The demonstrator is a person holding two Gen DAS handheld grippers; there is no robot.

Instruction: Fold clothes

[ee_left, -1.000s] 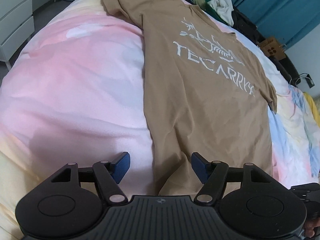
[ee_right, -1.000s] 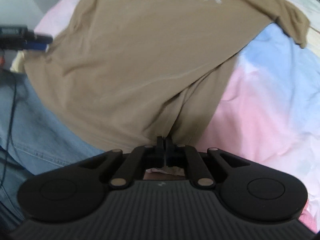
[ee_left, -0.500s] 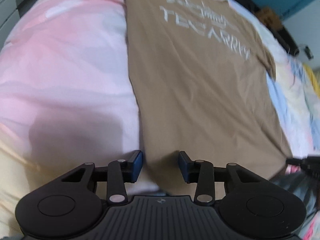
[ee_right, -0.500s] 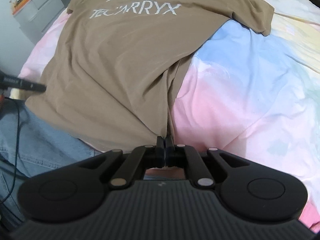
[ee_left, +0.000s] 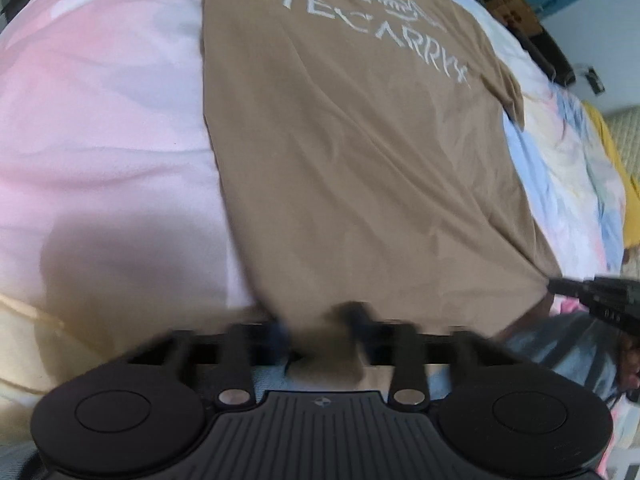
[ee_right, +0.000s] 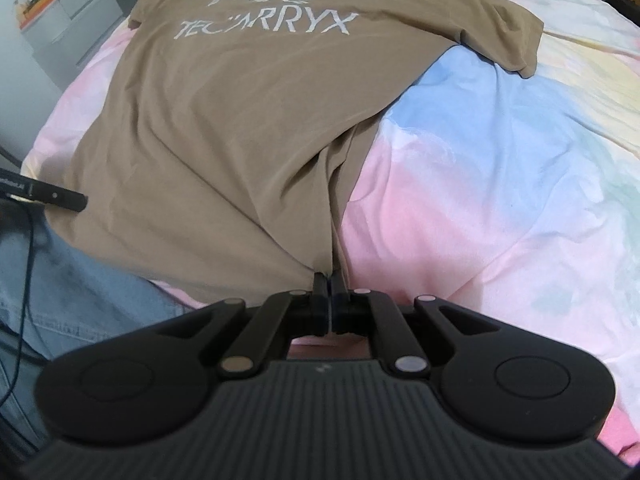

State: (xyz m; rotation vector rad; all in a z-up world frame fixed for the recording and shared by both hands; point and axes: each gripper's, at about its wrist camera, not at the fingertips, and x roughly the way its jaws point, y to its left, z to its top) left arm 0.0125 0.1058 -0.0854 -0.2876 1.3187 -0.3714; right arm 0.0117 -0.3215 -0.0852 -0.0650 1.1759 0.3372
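You have the tan T-shirt (ee_right: 224, 128) lying print-up on the bed (ee_right: 500, 184), and its long axis runs straight away from both claws: hem at the near edge of the bed by you, collar and white lettering at the far end, one short sleeve (ee_right: 508, 40) spread toward the bed's right side. Your right claw (ee_right: 331, 284) is fully closed on the hem's right corner, with cloth gathered into a ridge running up from the pinch. Your left claw (ee_left: 316, 324) is blurred in its own view, so take this with some caution, but its jaws are closing and tan cloth at the hem's left corner sits between them; it looks like a pinch just landing. Each hand is nearest its own corner, and the left claw's tip shows at the far hem corner in the right view. With both corners held, the fold would most likely go forward along that long axis, hem toward collar. No containers are in view.
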